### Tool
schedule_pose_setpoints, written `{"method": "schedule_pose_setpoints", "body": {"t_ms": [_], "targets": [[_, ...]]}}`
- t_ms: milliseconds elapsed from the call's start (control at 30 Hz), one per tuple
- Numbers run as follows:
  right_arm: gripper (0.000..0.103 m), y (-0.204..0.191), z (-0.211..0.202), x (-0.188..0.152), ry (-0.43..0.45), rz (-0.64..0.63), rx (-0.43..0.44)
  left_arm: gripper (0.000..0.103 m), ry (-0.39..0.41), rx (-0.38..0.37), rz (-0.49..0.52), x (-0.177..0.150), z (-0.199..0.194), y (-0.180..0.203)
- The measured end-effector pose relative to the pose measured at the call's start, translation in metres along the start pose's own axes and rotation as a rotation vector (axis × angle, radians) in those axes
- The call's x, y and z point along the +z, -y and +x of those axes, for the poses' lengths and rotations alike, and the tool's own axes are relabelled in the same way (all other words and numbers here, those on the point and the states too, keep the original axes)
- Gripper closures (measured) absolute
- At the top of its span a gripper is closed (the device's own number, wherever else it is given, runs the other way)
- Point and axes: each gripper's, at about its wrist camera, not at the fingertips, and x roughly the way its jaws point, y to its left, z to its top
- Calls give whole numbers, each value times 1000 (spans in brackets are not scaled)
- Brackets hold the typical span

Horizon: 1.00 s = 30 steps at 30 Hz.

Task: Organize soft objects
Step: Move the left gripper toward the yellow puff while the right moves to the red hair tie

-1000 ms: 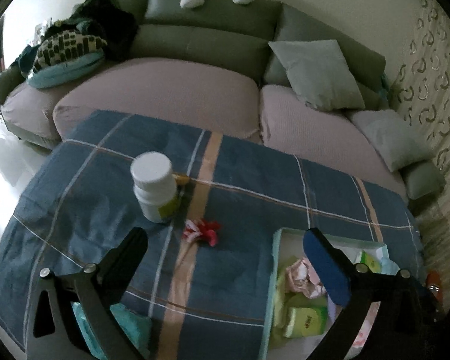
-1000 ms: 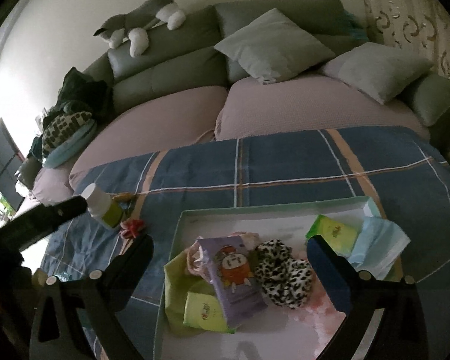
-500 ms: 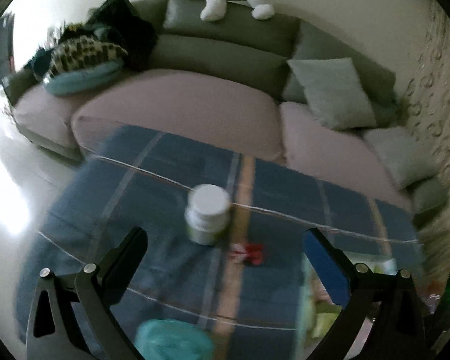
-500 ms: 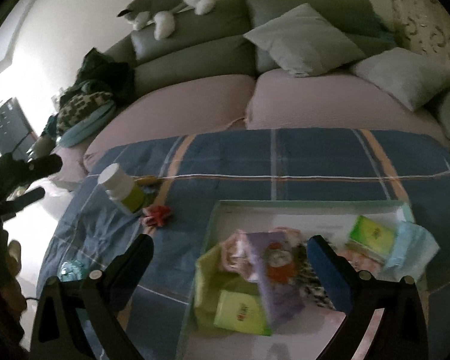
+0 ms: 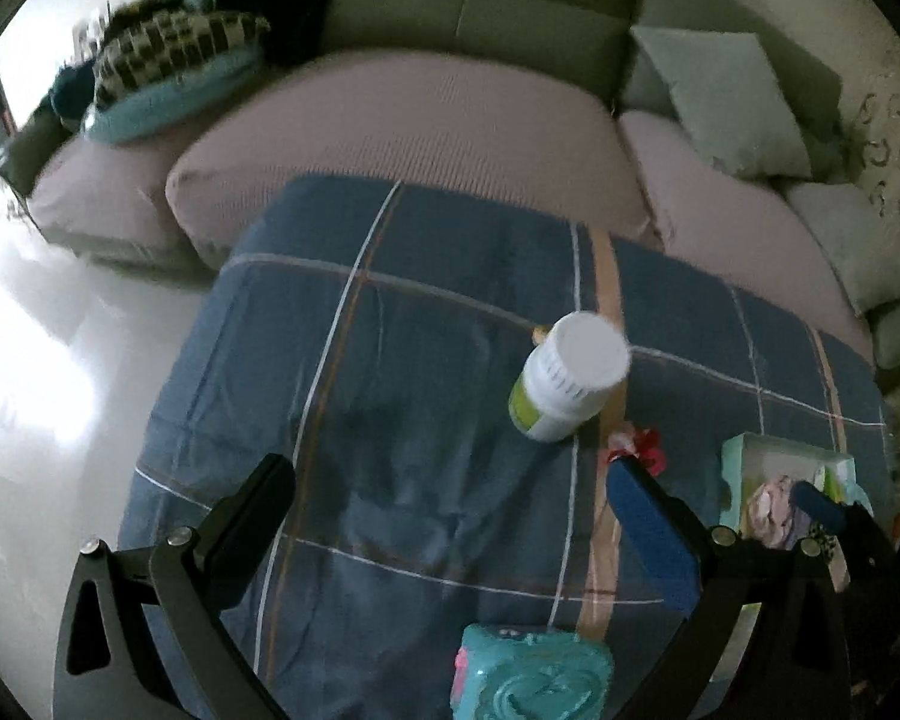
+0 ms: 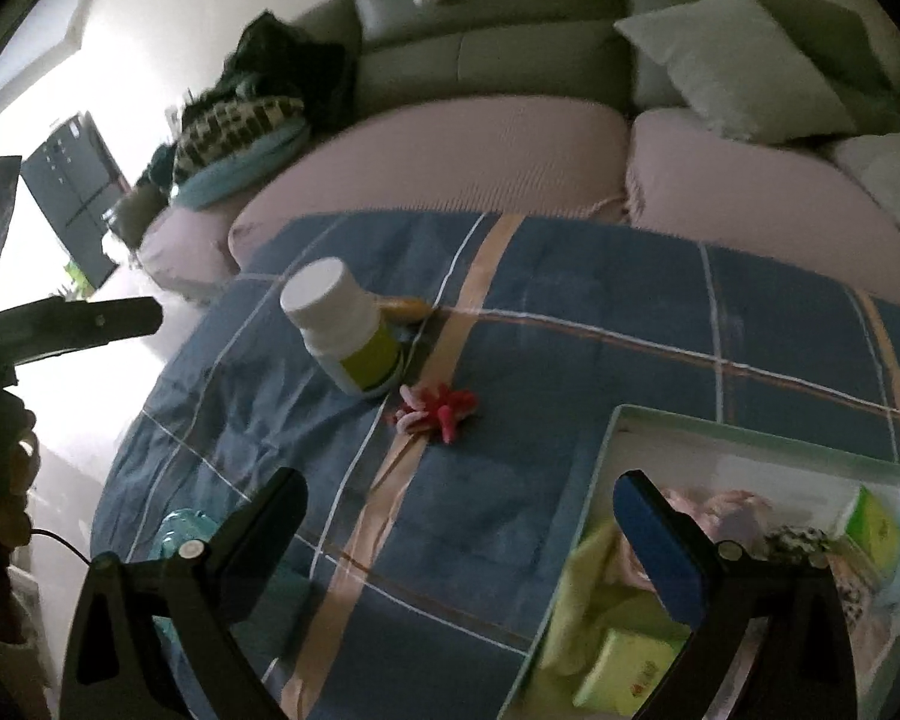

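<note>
On the blanket: red scrunchie point(image 6: 435, 411) lying loose beside bottle point(image 6: 345, 327).
Grippers: left gripper point(image 5: 450, 516) and right gripper point(image 6: 459, 525) both swinging leftward, fingers wide, empty.
Meaning: leaving tray point(image 6: 750, 441), seeking next item.

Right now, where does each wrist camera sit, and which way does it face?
Left wrist: behind the open left gripper, aimed over the plaid cloth at the white bottle and sofa; its two fingers show, with the right gripper at the right edge.
Right wrist: behind the open right gripper, aimed at the bottle, the red hair tie and the box; its fingers show, with the left gripper at the left edge.
Shared: bottle, hair tie, box, cloth, sofa.
</note>
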Motion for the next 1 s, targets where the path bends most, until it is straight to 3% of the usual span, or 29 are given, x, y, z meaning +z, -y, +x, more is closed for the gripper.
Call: {"method": "schedule_pose_setpoints", "body": {"t_ms": [367,1000], "targets": [[0,-11,53,14,-112,-34,-38,0,-115,-16,-42,-2,45,-12],[21,-21,120,23,-214,-45,-24,0,-241,-72,-160,9,102,-22]]}}
